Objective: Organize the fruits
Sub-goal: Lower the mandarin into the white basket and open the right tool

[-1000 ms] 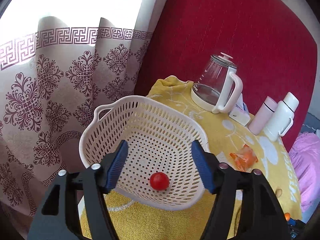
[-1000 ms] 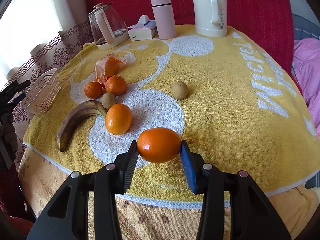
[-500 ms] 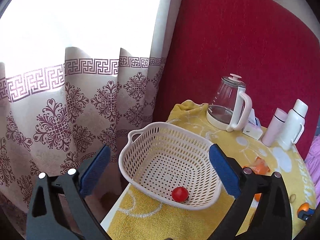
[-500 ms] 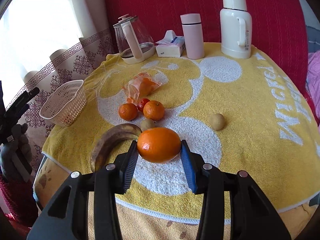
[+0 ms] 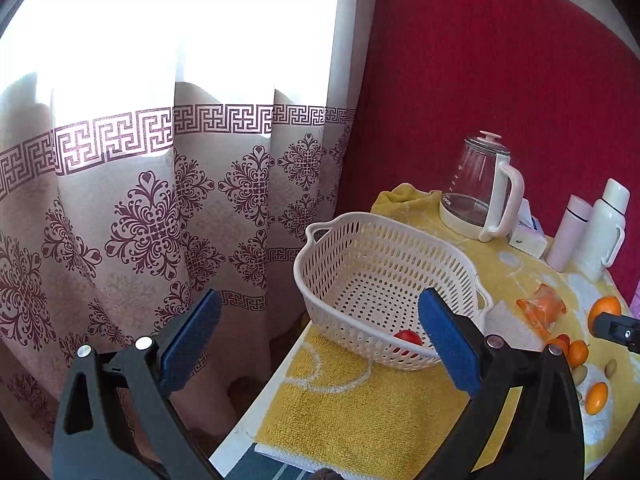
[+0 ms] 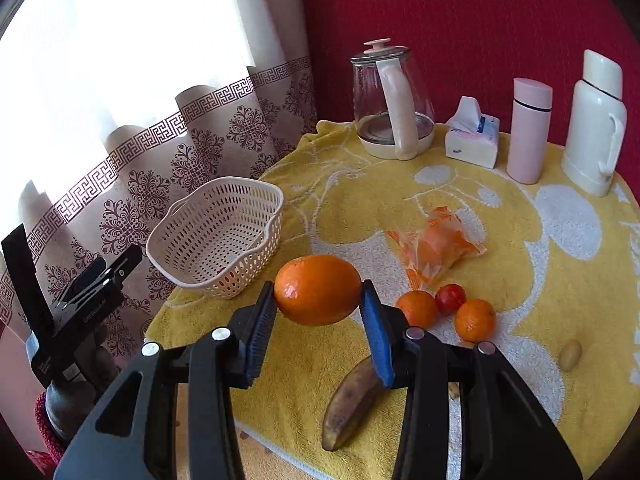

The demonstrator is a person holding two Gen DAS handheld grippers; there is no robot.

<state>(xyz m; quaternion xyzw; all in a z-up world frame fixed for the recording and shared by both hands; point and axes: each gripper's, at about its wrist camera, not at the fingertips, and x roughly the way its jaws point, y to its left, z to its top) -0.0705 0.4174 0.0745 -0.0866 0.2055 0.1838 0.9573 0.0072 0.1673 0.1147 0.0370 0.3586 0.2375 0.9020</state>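
My right gripper [image 6: 318, 312] is shut on a large orange [image 6: 318, 290], held above the yellow towel to the right of the white perforated basket [image 6: 218, 236]. The basket [image 5: 384, 276] holds a small red fruit [image 5: 407, 337]. My left gripper [image 5: 318, 338] is open and empty, drawn back off the table's left edge, short of the basket. On the towel lie two small oranges [image 6: 416, 308] [image 6: 475, 319], a red fruit [image 6: 451, 298], a dark banana [image 6: 354, 404] and a small brown fruit [image 6: 570, 355].
An orange plastic bag [image 6: 438, 246] lies mid-table. A glass kettle [image 6: 392, 104], tissue pack [image 6: 472, 136], pink flask [image 6: 529, 130] and white thermos [image 6: 596, 124] line the back by the red wall. A patterned curtain [image 5: 140, 220] hangs left of the table.
My left gripper pulled back and away from the basket, leaving the red fruit inside. My right gripper carried the large orange leftward across the table toward the basket.
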